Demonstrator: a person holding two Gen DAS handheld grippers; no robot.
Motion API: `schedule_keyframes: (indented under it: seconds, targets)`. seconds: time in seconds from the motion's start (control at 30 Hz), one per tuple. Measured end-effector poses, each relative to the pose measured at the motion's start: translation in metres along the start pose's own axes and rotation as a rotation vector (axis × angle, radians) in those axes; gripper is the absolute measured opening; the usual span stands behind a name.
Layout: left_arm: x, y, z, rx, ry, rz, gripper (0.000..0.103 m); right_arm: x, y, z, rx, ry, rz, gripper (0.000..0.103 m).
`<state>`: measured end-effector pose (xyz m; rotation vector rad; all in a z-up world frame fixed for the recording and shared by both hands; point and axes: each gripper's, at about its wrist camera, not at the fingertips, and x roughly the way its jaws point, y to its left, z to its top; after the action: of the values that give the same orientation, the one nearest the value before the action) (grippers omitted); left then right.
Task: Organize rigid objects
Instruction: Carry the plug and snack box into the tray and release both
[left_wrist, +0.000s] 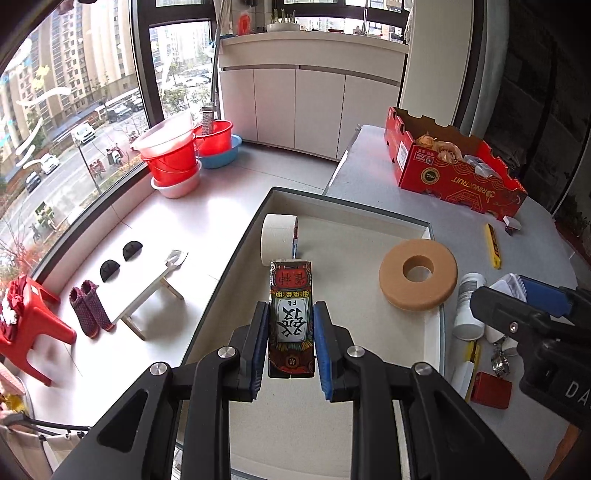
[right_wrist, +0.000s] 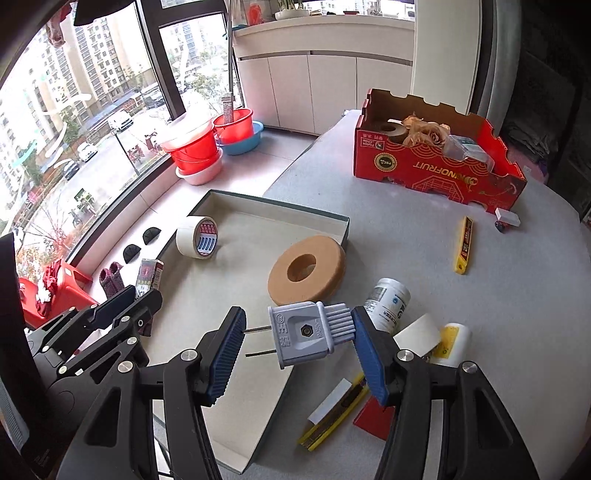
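Note:
My left gripper (left_wrist: 291, 321) is shut on a small printed card box (left_wrist: 290, 314), red and black with a white label, held over the shallow white tray (left_wrist: 424, 223). It also shows in the right wrist view (right_wrist: 147, 275). My right gripper (right_wrist: 297, 341) holds a grey electric plug (right_wrist: 306, 334) lengthwise between its blue pads, prongs against the left pad, above the tray's near right edge. A white tape roll (right_wrist: 197, 236) and a tan foam ring (right_wrist: 306, 269) lie in the tray.
A red cardboard fruit box (right_wrist: 436, 162) with dried roses stands at the back of the grey table. A yellow utility knife (right_wrist: 464, 245), a white bottle (right_wrist: 388, 304), a second yellow knife (right_wrist: 332, 417), a red box (left_wrist: 491, 389) and a watch (left_wrist: 498, 362) lie right of the tray. The floor drops off left.

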<state>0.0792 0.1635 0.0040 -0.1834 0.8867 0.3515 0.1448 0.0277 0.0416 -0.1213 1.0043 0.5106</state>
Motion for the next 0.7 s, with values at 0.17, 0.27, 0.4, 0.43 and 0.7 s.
schedule_keyframes:
  seconds: [0.17,0.27,0.4,0.43,0.7]
  targets:
    - [0.021,0.001,0.006,-0.013,0.026,0.016,0.026,0.026,0.011,0.016,-0.022,0.022,0.009,0.060]
    - [0.031,0.002,0.009,-0.022,0.032,0.039,0.026,0.041,0.014,0.024,-0.024,0.043,0.013,0.060]
    - [0.041,0.004,0.011,-0.038,0.046,0.038,0.026,0.056,0.017,0.031,-0.028,0.059,0.010,0.060]
    - [0.043,0.003,0.013,-0.037,0.049,0.042,0.026,0.059,0.018,0.033,-0.029,0.061,0.010,0.060]
    - [0.059,0.002,0.018,-0.045,0.068,0.038,0.026,0.076,0.016,0.041,-0.017,0.079,0.015,0.060]
